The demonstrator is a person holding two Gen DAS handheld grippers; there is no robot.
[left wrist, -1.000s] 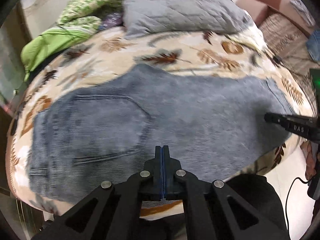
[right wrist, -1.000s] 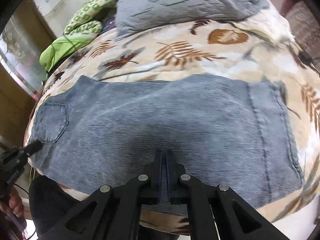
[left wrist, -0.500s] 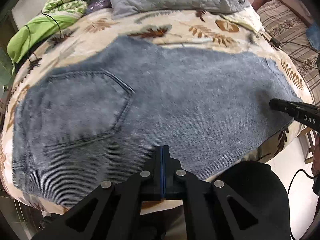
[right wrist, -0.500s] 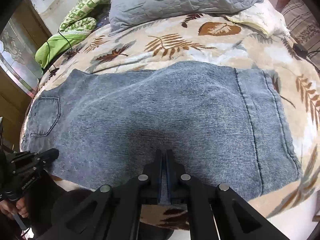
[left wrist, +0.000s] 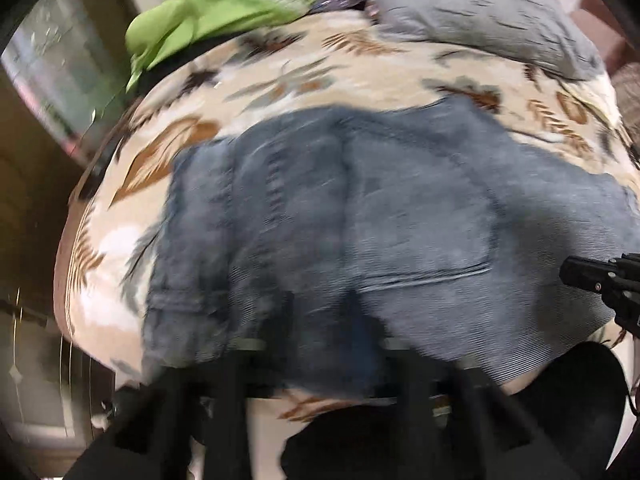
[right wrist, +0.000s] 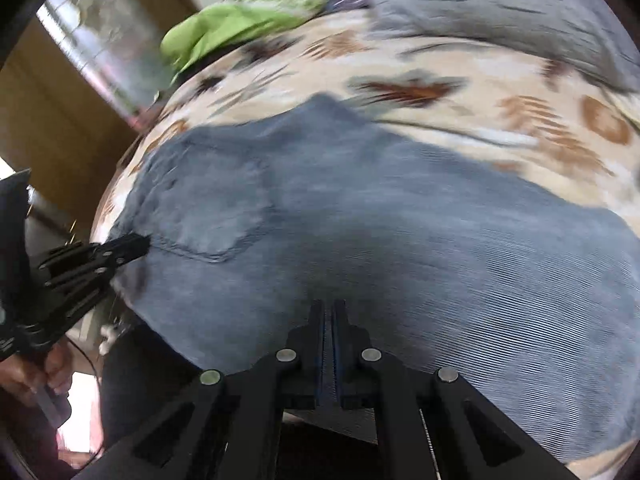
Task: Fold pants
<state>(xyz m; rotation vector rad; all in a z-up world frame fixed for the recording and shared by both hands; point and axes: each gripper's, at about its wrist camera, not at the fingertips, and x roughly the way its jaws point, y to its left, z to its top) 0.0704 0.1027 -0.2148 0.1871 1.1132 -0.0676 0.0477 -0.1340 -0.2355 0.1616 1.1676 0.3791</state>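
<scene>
1. The pants [right wrist: 360, 240], grey-blue denim, lie flat across the leaf-print bedspread [right wrist: 460, 92], waistband end to the left, with the back pocket [right wrist: 212, 216] facing up.
2. Both views have swung left since a second ago and are smeared with motion; the waistband end, which sat at the left edge before, now fills the middle of the left view.
3. The left gripper [right wrist: 136, 246] now sits at the near left of the denim, its tip at the edge of the fabric just beside the pocket. Its own view is too blurred to trust, and from the other side I cannot tell whether its fingers are together or parted.
4. The right gripper [right wrist: 329, 320] has its fingers pressed together with only a slit between them, over the near edge of the denim. I cannot say it holds any cloth.
5. A grey pillow [right wrist: 500, 12] and green bedding [right wrist: 224, 28] lie at the far side, well apart from the pants.
6. My reading: both hands are shifting toward the waist end to start a fold. No fold is made yet.
</scene>
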